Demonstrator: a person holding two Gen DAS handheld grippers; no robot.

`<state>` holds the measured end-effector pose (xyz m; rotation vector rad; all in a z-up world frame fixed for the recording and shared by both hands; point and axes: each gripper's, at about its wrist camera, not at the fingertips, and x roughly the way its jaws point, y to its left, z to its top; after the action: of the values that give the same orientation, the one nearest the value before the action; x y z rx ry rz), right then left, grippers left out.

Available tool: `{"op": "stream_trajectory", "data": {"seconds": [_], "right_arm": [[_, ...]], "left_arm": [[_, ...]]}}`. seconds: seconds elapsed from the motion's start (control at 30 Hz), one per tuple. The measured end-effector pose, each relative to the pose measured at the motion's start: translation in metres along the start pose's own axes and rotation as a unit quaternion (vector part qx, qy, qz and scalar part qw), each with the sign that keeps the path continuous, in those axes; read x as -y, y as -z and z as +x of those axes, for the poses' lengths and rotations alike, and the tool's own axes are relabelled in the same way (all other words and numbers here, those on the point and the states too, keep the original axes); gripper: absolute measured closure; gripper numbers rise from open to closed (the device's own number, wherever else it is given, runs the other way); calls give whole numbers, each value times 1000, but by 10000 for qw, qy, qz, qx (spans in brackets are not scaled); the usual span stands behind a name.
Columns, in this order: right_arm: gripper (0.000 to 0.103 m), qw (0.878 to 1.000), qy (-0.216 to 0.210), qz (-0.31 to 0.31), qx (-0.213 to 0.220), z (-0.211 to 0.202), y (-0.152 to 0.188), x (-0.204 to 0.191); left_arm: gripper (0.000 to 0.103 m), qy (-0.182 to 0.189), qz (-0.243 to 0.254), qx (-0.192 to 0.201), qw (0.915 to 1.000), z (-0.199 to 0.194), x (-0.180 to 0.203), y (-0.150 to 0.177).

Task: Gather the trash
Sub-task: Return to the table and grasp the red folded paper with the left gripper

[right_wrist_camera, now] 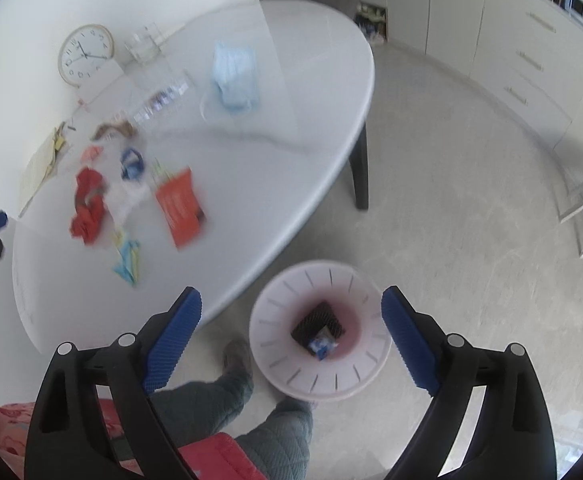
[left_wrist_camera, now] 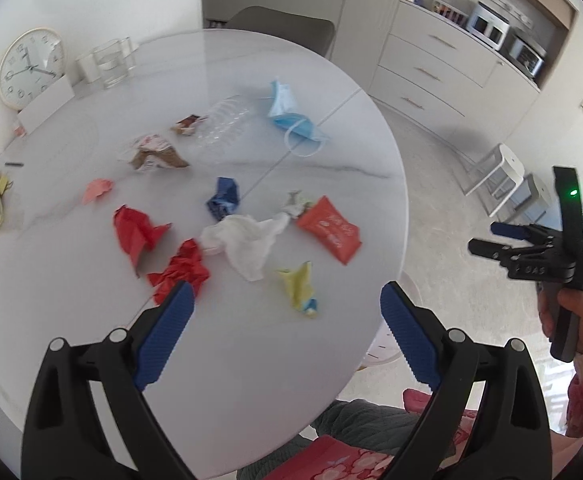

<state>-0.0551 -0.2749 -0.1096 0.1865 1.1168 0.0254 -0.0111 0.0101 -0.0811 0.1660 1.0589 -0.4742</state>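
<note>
because the right wrist view is smeared by motion, the trash on the white bench [right_wrist_camera: 311,92] blurs into colour patches. the left tool [left_wrist_camera: 285,312] gapes wide and empty above red paper [left_wrist_camera: 137,232], a white tissue [left_wrist_camera: 247,244] and an orange packet [left_wrist_camera: 331,232]. the right tool [right_wrist_camera: 291,320], also wide and empty, hangs over a pale bin [right_wrist_camera: 355,380] on the grey floor [right_wrist_camera: 471,200], with scraps inside. cabinets [left_wrist_camera: 431,76] line the room.
</note>
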Motion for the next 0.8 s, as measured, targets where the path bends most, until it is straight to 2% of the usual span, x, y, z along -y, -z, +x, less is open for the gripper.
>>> {"op": "stream_trajectory", "data": {"seconds": [0.03, 0.3, 0.53, 0.8], "right_arm": [[8, 9999, 47, -28, 97, -5, -7, -8], [2, 9987, 56, -302, 413, -11, -42, -66], [2, 9975, 0, -533, 469, -4, -63, -112], [2, 9968, -39, -681, 420, 6, -74, -149]], "left_arm": [[13, -9, -30, 15, 10000, -1, -6, 1], [8, -162, -284, 176, 9993, -11, -53, 0], [8, -197, -549, 209, 9981, -10, -93, -3], [8, -61, -719, 97, 9973, 15, -124, -12]]}}
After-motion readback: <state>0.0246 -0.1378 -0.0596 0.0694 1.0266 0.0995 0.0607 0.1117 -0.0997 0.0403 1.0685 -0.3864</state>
